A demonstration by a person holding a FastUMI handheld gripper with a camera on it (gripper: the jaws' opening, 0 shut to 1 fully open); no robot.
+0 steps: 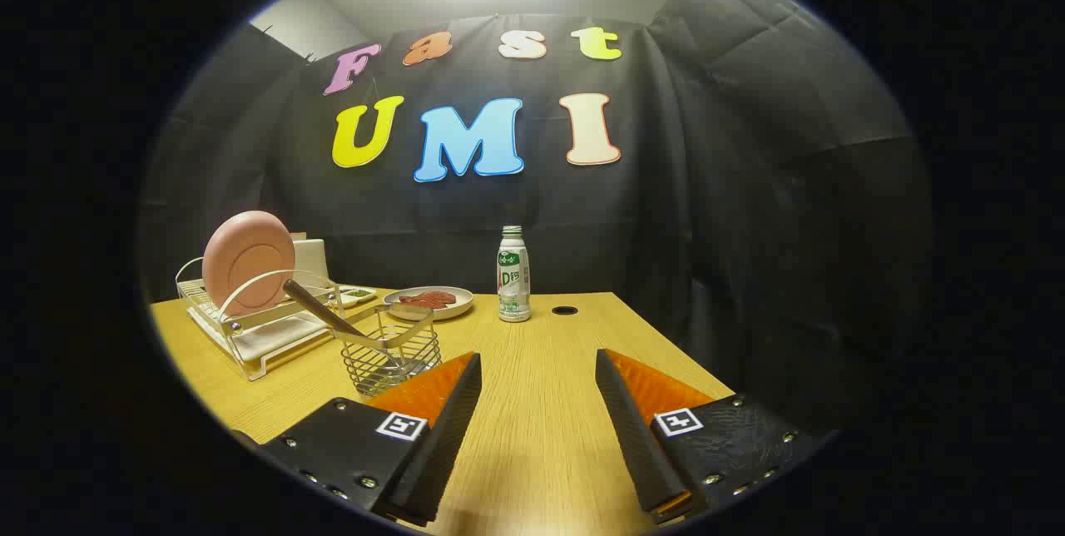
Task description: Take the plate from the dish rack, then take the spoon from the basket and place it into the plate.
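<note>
While its fingers stand wide apart over bare wood, the tool point(538, 369) grips nothing.

Ahead and to the left, a pink plate point(248, 262) stands upright in the dish rack point(250, 340) on the desk point(541, 428). Just beside the rack, a wire basket point(393, 354) holds a spoon point(320, 310) with its handle leaning toward the plate. Beyond them sit a dish of food point(429, 301) and a bottle point(513, 274).

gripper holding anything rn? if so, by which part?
Nothing held. The gripper is open over bare table; the plate stands in the dish rack.
</note>
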